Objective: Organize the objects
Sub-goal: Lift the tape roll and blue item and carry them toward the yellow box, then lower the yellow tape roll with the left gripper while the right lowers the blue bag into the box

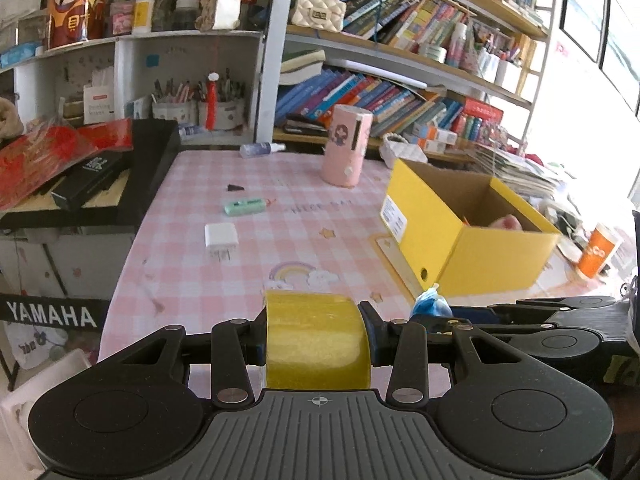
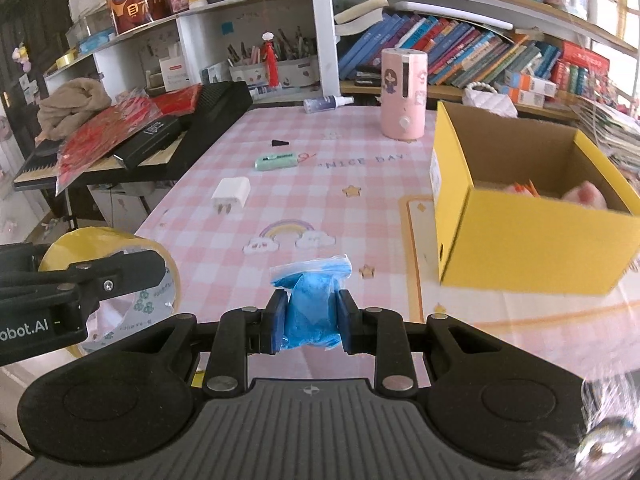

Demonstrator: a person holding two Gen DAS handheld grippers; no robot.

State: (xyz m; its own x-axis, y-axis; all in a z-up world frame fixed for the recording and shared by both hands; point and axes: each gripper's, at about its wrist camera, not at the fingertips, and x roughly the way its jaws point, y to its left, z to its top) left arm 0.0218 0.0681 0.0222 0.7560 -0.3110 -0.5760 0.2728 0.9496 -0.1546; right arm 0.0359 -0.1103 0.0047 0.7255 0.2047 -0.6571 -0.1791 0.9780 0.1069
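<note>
My left gripper point(image 1: 316, 336) is shut on a roll of yellow tape point(image 1: 316, 340), held above the near edge of the pink checked table point(image 1: 256, 264). The roll also shows in the right wrist view point(image 2: 108, 276), at the left. My right gripper point(image 2: 312, 320) is shut on a blue packet in clear plastic point(image 2: 310, 304), also above the near edge. The packet's tip shows in the left wrist view point(image 1: 430, 304). An open yellow cardboard box point(image 2: 532, 236) stands on the table's right side, with a pink item and orange sticks inside.
On the table lie a white plug adapter point(image 2: 231, 194), a mint green utility knife point(image 2: 276, 160), a small black wedge point(image 2: 280, 143), a spray bottle point(image 2: 326, 103) and a pink cylinder point(image 2: 403, 94). A black keyboard point(image 2: 160, 140) with red packets stands left. Bookshelves stand behind.
</note>
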